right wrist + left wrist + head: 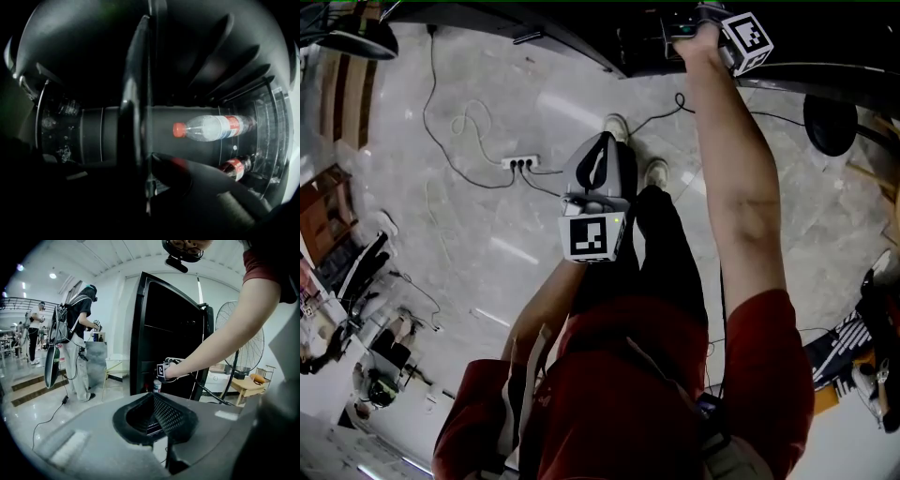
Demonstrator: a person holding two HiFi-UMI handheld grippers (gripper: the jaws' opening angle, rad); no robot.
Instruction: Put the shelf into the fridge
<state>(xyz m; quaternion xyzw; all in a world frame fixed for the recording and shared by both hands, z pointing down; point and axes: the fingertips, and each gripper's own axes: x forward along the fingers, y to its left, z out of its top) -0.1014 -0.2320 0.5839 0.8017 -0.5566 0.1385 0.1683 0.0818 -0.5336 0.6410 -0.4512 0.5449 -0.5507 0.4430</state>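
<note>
My right gripper [149,183] pinched the glass shelf [133,89] edge-on at frame centre, reaching into the dark fridge [164,329] (a red-capped bottle [213,127] lay right of it). My left gripper [154,418], low in its frame, was pressed together and empty.

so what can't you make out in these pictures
- right gripper view: the shelf shows only edge-on between the jaws; its far end and any rails are lost in the dark.
- right gripper view: print on the bottles is too blurred.
- left gripper view: the shelf cannot be picked out, small and dark against the fridge past the hand.
- head view: the right gripper jaws vanish in the black at the top edge.
</note>
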